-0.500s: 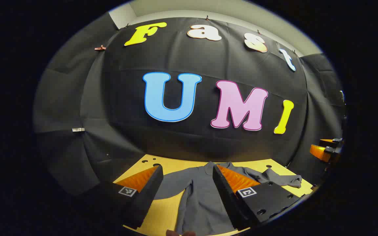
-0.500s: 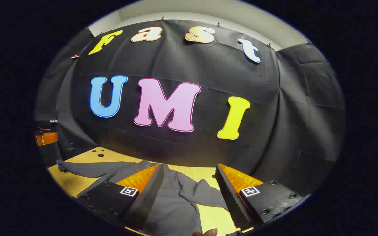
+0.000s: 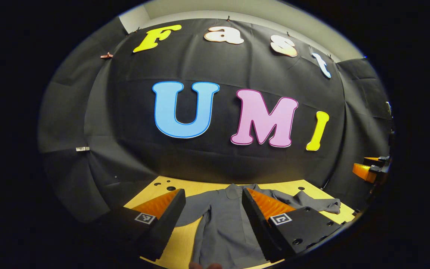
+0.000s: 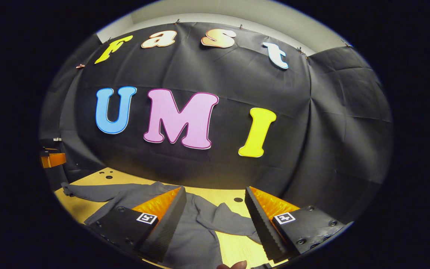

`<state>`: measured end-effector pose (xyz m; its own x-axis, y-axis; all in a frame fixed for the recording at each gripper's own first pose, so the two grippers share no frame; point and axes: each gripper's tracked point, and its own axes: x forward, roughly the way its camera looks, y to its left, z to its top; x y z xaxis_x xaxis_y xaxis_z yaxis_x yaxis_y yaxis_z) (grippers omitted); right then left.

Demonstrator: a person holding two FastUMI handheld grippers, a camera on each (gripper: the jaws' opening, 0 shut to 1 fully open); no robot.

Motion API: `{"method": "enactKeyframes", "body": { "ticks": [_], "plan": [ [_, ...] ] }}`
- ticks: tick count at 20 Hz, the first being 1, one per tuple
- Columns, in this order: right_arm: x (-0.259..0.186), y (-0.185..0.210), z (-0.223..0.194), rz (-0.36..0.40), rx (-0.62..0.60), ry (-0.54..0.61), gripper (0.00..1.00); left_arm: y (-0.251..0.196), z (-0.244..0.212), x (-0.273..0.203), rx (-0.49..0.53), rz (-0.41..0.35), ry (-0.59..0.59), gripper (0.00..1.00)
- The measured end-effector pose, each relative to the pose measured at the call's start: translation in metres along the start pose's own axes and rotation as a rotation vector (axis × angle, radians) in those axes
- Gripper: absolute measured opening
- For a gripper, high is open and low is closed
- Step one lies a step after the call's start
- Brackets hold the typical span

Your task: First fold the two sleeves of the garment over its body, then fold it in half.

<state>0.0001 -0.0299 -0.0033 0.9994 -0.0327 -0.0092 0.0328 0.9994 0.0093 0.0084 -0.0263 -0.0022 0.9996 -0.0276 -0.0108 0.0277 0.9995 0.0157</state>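
- The left gripper (image 3: 212,220) has its jaws standing wide apart with nothing between them; it hangs above the bench, clear of the cloth.
- Between and beyond those jaws, in the left gripper view, lies the grey garment (image 3: 222,228), spread flat on the yellow bench (image 3: 179,243) with its collar toward the booth's black wall.
- One sleeve (image 3: 312,203) runs out to the right in that view, rumpled near its end and not folded over the body.
- The right gripper (image 4: 215,220) also has its jaws wide, holding nothing, above the bench.
- In the right gripper view the garment (image 4: 196,243) lies below and between the jaws; one sleeve (image 4: 230,222) lies bent across the bench just beside the body, and the other sleeve (image 4: 88,191) stretches far out to the left.
- A fingertip (image 4: 233,265) of the holding hand shows at the bottom edge of the right gripper view.
- Small round holes (image 4: 238,200) sit in the bench near the wall.
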Motion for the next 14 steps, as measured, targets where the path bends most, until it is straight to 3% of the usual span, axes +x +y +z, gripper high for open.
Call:
{"method": "enactKeyframes", "body": {
  "ticks": [6,14],
  "plan": [
    [0.018,-0.036,-0.032,-0.03,0.006,0.086,0.97,-0.018,-0.004,0.001,0.005,0.0,0.013,0.96],
    [0.071,-0.126,-0.112,-0.086,0.015,0.26,0.98,-0.046,-0.021,0.0,0.005,0.031,0.054,0.95]
  ]
}}
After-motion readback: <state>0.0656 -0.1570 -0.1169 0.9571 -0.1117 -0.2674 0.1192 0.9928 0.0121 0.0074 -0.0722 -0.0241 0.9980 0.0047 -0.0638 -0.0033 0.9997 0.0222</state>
